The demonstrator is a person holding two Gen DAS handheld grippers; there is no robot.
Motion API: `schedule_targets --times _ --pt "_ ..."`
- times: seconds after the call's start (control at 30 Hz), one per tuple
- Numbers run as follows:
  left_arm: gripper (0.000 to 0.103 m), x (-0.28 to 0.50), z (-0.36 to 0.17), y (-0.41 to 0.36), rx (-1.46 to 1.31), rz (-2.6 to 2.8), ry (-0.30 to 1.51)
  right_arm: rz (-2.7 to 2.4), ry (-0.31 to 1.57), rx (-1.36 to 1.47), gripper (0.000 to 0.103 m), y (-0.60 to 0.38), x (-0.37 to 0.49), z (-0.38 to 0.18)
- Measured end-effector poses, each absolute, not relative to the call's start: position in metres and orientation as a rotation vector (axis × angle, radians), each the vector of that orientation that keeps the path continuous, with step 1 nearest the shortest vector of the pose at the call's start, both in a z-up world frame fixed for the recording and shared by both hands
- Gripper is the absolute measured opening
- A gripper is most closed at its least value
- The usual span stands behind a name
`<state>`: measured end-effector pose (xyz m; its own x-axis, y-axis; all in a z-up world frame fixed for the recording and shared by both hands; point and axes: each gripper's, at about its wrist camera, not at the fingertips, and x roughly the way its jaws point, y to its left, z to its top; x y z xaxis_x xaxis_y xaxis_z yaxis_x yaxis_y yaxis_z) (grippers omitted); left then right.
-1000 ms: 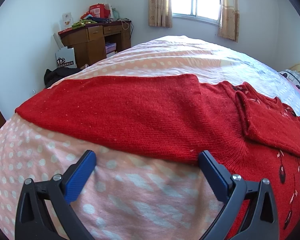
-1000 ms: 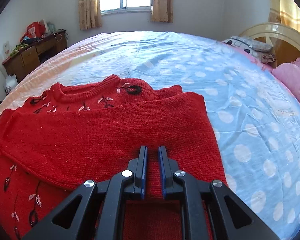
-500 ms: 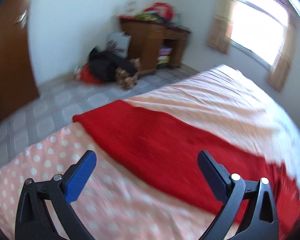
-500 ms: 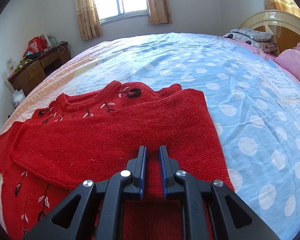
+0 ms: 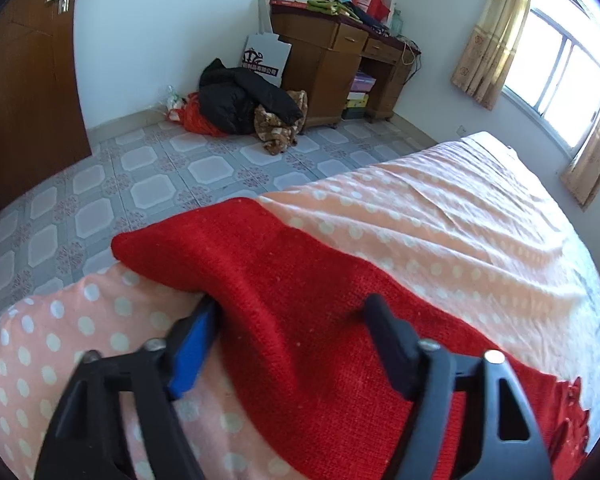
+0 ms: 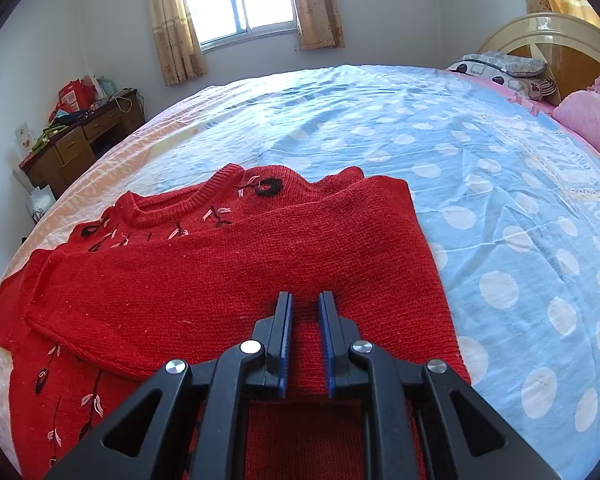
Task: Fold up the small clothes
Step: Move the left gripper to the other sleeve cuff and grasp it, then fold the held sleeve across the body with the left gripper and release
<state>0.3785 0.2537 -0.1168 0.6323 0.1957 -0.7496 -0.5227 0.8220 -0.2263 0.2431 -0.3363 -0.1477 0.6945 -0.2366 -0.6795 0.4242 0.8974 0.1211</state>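
While the red sweater lies flat on the near part of the bed, one sleeve already folded across its chest, the other sleeve stretches away to the left over the pink dotted end of the sheet, its long axis running from the body on the right out to the cuff at the far left, close to the bed's edge above the tiled floor. That sleeve is the left hand's business: the left gripper straddles it a little short of the cuff, one blue pad tucked at the sleeve's near edge, the other finger resting on top of the knit, and the jaws are closing with the fabric between them; a firm pinch does not yet show. The right gripper sits over the folded sleeve near the sweater's right side, its jaws nearly pressed together, a narrow strip of red knit showing in the gap. Whether it truly pinches that layer I cannot tell.
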Motion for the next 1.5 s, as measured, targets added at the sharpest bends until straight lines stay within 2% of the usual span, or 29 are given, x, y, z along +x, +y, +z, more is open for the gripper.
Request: schedule_targets --times 0.03,0.07,0.1,0.13,0.27,0.47,0.8,0.93,1.1,1.2,1.3,1.33,1.37,1.43,1.5 --pt "0.05 0.375 -0.115 0.257 -0.459 0.426 0.78 -0.374 0.714 0.28 0.014 -0.336 0.243 -0.148" --pt "0.03 0.374 -0.115 0.259 -0.467 0.426 0.775 -0.374 0.714 0.28 0.014 -0.336 0.243 -0.148" --pt "0.02 0.373 -0.115 0.261 -0.48 0.427 0.773 -0.373 0.713 0.282 0.014 -0.337 0.243 -0.148" --pt "0.015 0.371 -0.116 0.264 -0.5 0.42 0.767 -0.373 0.712 0.282 0.014 -0.336 0.243 -0.148" --pt "0.01 0.371 -0.114 0.264 -0.507 0.41 0.754 -0.372 0.71 0.284 0.014 -0.337 0.243 -0.148" --pt "0.009 0.365 -0.081 0.222 -0.339 0.382 0.663 -0.37 0.706 0.291 0.014 -0.338 0.243 -0.148" --pt "0.009 0.31 -0.021 0.029 0.068 0.092 0.402 -0.362 0.697 0.308 0.014 -0.34 0.242 -0.148" --pt "0.009 0.29 -0.028 -0.037 0.192 -0.02 0.376 -0.355 0.692 0.319 0.014 -0.341 0.242 -0.149" --pt "0.009 0.274 -0.055 -0.09 0.274 -0.143 0.442 -0.348 0.684 0.332 0.014 -0.343 0.242 -0.15" --pt "0.012 0.267 -0.067 -0.107 0.308 -0.185 0.486 -0.345 0.681 0.337 0.014 -0.343 0.241 -0.151" --pt "0.023 0.261 -0.074 -0.117 0.335 -0.234 0.522 -0.343 0.679 0.34 0.014 -0.344 0.241 -0.151" --pt "0.04 0.258 -0.076 -0.119 0.348 -0.256 0.54 -0.342 0.678 0.343 0.014 -0.344 0.241 -0.151" --pt "0.063 0.254 -0.078 -0.123 0.351 -0.266 0.543 -0.342 0.677 0.345 0.014 -0.344 0.241 -0.151" --pt "0.08 0.241 -0.076 -0.118 0.341 -0.262 0.521 -0.34 0.676 0.348 0.014 -0.344 0.241 -0.152" --pt "0.084 0.228 -0.07 -0.103 0.299 -0.275 0.514 -0.341 0.676 0.347 0.014 -0.344 0.241 -0.152"
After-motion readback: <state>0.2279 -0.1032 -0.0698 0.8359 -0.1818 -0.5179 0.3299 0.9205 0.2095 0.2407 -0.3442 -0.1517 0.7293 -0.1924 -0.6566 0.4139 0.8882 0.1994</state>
